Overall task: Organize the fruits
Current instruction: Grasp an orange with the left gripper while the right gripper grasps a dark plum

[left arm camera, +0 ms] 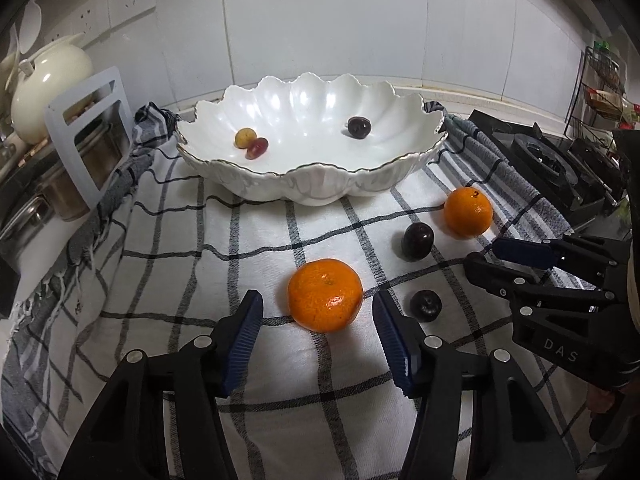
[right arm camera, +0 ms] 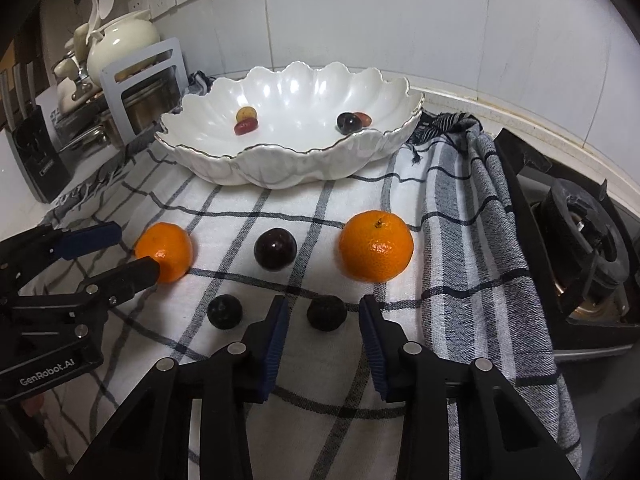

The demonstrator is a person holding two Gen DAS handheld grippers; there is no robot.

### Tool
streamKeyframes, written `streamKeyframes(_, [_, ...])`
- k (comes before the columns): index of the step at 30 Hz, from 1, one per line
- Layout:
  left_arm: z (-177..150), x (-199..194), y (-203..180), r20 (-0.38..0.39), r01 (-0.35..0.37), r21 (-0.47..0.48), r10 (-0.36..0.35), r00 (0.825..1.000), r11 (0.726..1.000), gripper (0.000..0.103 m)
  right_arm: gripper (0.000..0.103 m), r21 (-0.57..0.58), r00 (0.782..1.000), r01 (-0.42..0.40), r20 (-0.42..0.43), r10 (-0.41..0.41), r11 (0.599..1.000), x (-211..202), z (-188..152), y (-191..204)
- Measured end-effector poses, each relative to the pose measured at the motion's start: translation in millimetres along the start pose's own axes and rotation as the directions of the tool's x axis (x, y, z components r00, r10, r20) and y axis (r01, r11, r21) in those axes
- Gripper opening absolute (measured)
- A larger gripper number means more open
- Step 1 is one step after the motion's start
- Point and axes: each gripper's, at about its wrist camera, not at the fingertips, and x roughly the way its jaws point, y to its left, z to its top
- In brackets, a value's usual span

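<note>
A: Which step is this?
B: Reaching to pick up. The left tool point(left arm camera: 318, 312) stands open around the near orange point(left arm camera: 325, 295), the right tool point(right arm camera: 323, 316) open around a dark plum point(right arm camera: 326, 313), pads not yet pressing

A: Next?
B: Close on both, then lift to the white bowl point(left arm camera: 320, 188) behind on the tabletop

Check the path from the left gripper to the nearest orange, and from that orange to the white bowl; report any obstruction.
Nothing visible blocks either. The left gripper is open with the orange just ahead of its fingertips, and only bare checked cloth lies between it and the white bowl. The dark plums sit off to the right.
</note>
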Motion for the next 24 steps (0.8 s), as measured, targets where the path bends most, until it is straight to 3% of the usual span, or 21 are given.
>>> streamKeyframes(16, [3.3, 22.0, -0.3, -0.039, 0.021, -0.008, -0.021, 0.999, 1.0, 0.045, 0.024, 0.001, 0.999, 0.001, -0.033, -0.001, 1.0, 15.2, 1.2, 0.1])
streamKeyframes(24, [3.9, 22.1, -0.6, -0.04, 0.008, -0.001, -0.008, 0.999, 1.0, 0.043, 0.023, 0.004, 1.0, -0.004, -0.029, 0.004, 1.0, 12.8, 0.3, -0.9])
